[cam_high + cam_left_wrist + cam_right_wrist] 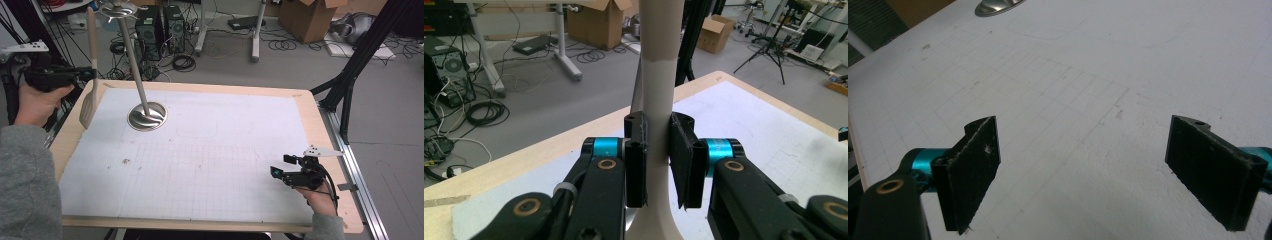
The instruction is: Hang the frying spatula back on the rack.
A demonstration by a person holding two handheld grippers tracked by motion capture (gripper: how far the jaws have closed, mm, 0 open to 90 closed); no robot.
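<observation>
A beige spatula (89,102) hangs upright over the table's far left corner, blade down and handle up. My left gripper (93,75) is shut on its handle about midway. In the left gripper view the black pads (638,150) press both sides of the beige handle (658,85). A metal stand has a round base (147,117) on the white gridded sheet (210,165), and its thin pole leans up to a metal top disc (119,10). My right gripper (281,165) rests near the front right of the table, open. Its jaws (1088,165) stand wide apart over bare sheet.
The wooden table edge (330,150) runs along the right, with a black frame leg (350,85) beyond it. Computer towers (157,30), floor cables and a cardboard box (310,17) lie behind the table. The stand base (998,6) is far ahead of the right gripper.
</observation>
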